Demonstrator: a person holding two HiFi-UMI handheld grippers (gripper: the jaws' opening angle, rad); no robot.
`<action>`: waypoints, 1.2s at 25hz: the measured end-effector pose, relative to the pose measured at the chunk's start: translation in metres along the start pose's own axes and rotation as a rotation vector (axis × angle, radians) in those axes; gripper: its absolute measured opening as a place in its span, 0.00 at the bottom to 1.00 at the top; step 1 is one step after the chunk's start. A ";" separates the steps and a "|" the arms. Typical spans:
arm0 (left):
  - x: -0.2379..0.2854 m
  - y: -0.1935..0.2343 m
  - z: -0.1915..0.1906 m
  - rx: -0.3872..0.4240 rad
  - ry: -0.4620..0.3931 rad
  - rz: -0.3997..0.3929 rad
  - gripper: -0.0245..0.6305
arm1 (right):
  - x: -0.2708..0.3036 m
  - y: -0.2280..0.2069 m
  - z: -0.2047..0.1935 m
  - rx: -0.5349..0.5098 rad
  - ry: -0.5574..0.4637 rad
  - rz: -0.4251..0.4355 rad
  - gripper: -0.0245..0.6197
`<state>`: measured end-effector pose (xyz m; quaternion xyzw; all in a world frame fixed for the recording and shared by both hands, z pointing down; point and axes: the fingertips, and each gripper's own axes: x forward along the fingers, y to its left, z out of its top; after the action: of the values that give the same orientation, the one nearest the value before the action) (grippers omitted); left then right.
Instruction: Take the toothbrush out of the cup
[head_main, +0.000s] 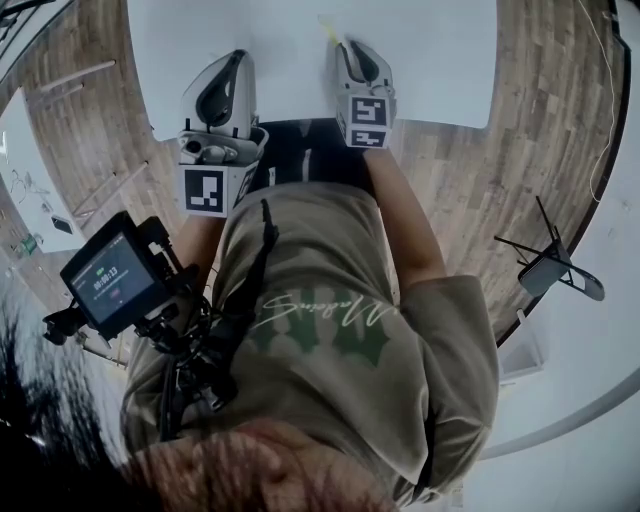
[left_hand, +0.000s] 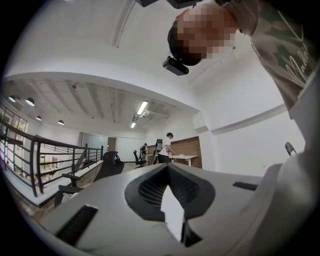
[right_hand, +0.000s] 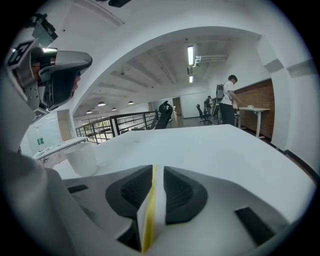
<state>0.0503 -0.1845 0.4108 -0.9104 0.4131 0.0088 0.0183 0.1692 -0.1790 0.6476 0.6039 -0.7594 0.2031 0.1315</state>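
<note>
A yellow toothbrush (right_hand: 148, 210) lies between the jaws of my right gripper (right_hand: 157, 169). It rests along the left pad, and a thin gap shows between it and the right pad. In the head view its tip (head_main: 327, 31) pokes out ahead of the right gripper (head_main: 350, 46) over the white table (head_main: 430, 60). A white cup (right_hand: 81, 158) stands on the table to the left of this gripper, apart from it. My left gripper (head_main: 234, 58) is held level beside the right one, its jaws (left_hand: 168, 167) together with nothing in them.
The table's front edge runs just below both grippers, with wooden floor (head_main: 520, 150) around it. A black chair (head_main: 555, 266) stands at the right. Far off, people stand at a desk (right_hand: 229, 98), and a railing (right_hand: 120, 121) runs along the left.
</note>
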 end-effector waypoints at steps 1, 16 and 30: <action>0.002 -0.001 -0.001 -0.010 0.009 0.003 0.02 | -0.003 -0.004 0.005 0.005 -0.019 -0.010 0.16; -0.011 0.016 0.092 -0.033 -0.013 0.022 0.02 | -0.121 0.043 0.220 -0.014 -0.348 0.084 0.02; -0.087 0.038 0.147 -0.064 -0.095 0.029 0.02 | -0.167 0.168 0.252 -0.115 -0.310 0.133 0.02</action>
<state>-0.0355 -0.1383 0.2653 -0.9031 0.4243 0.0653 0.0086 0.0570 -0.1210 0.3258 0.5678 -0.8193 0.0724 0.0334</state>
